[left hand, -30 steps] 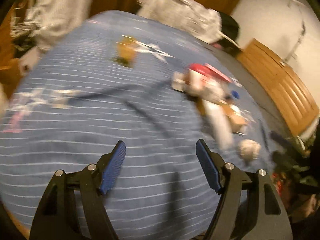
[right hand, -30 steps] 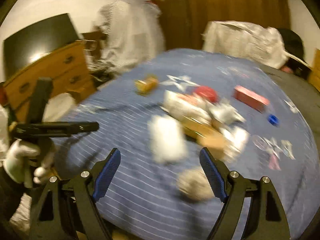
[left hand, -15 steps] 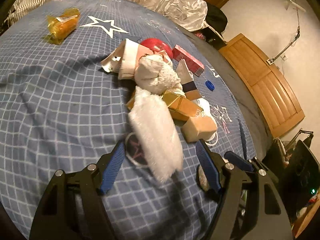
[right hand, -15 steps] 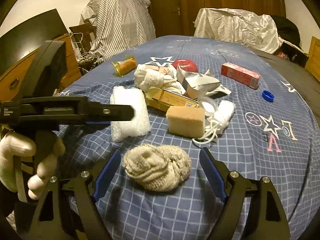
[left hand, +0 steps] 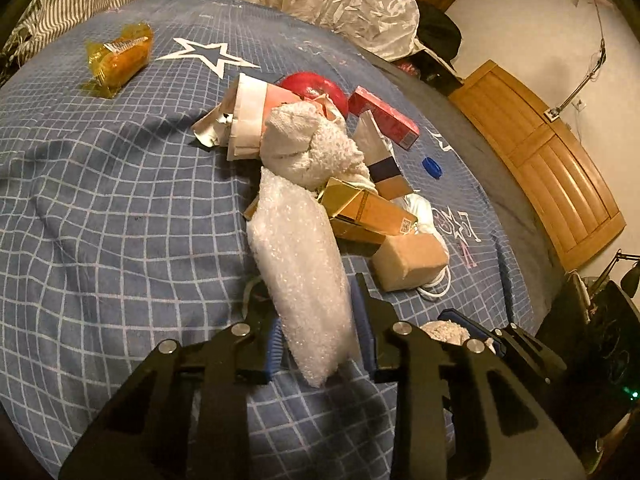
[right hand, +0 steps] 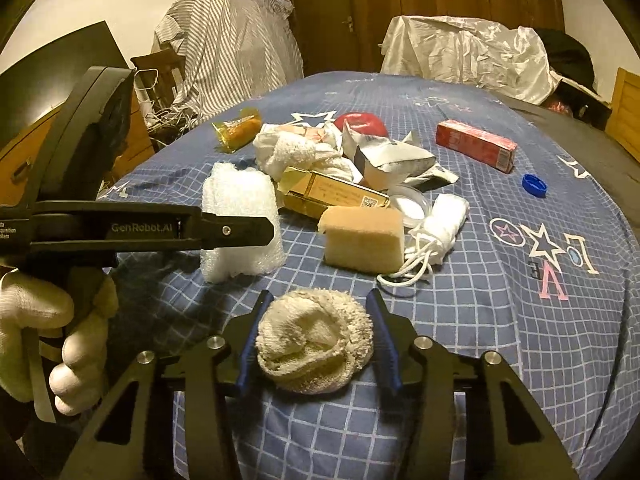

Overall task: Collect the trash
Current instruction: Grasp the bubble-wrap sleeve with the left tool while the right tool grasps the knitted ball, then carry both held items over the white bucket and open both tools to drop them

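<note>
The left gripper [left hand: 318, 342] is clamped on the near end of a white bubble-wrap sheet [left hand: 300, 268], its blue pads pressed to either side, above a blue checked bedspread [left hand: 120, 220]. The right gripper [right hand: 316, 346] has its jaws drawn in against the flanks of a balled cream cloth [right hand: 316, 340] lying on the bedspread directly before it; whether it grips firmly cannot be told. A white-gloved hand [right hand: 52, 344] holds the left gripper, seen to the right gripper's left. Just beyond the bubble wrap, ahead of the left gripper, a gold box [left hand: 368, 212] rests against a tan sponge [left hand: 412, 260] to its right, with a crumpled white towel [left hand: 312, 148] and a paper cup [left hand: 248, 116] farther out. A red bowl [left hand: 316, 88] and a red carton [left hand: 384, 116] lie beyond those, and a blue bottle cap [right hand: 534, 185] sits far to the right. An orange-filled clear wrapper [left hand: 120, 60] lies well apart to the far left.
</note>
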The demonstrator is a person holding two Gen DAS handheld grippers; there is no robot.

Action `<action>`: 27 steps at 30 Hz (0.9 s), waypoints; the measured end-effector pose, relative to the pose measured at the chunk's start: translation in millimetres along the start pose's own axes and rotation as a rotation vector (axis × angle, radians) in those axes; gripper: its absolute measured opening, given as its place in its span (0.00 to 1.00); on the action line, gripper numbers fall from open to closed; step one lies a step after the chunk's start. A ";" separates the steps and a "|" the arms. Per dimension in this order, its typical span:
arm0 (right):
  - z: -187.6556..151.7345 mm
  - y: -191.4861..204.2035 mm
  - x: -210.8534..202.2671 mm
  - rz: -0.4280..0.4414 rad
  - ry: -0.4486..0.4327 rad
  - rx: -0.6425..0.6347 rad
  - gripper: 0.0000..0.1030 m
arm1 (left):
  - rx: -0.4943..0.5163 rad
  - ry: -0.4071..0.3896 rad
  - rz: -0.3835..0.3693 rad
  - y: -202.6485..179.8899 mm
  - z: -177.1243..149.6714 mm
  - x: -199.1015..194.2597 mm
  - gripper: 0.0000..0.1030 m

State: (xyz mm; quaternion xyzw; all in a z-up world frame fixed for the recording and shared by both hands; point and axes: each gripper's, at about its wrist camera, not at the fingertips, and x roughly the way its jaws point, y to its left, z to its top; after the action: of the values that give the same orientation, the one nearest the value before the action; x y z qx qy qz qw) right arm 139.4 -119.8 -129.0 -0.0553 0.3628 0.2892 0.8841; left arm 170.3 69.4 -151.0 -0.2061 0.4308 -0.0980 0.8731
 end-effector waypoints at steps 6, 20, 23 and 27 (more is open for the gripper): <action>-2.7 -2.3 -12.4 -0.038 -0.050 0.006 0.42 | 0.039 -0.058 0.081 -6.1 -5.5 -20.6 0.27; 29.1 0.7 -102.5 -0.135 -0.312 0.030 0.42 | 0.244 -0.321 0.300 -59.5 -26.8 -106.2 0.27; 31.7 4.3 -118.3 -0.144 -0.345 0.032 0.42 | 0.279 -0.358 0.313 -71.8 -28.7 -117.2 0.27; 34.0 5.9 -132.2 -0.153 -0.363 0.038 0.42 | 0.292 -0.387 0.316 -80.6 -28.7 -125.3 0.27</action>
State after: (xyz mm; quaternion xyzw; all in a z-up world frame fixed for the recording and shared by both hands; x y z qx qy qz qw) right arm 81.6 -166.8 -14.5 -0.0128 0.1977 0.2195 0.9553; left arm 71.7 33.0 -41.6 -0.0234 0.2643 0.0191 0.9640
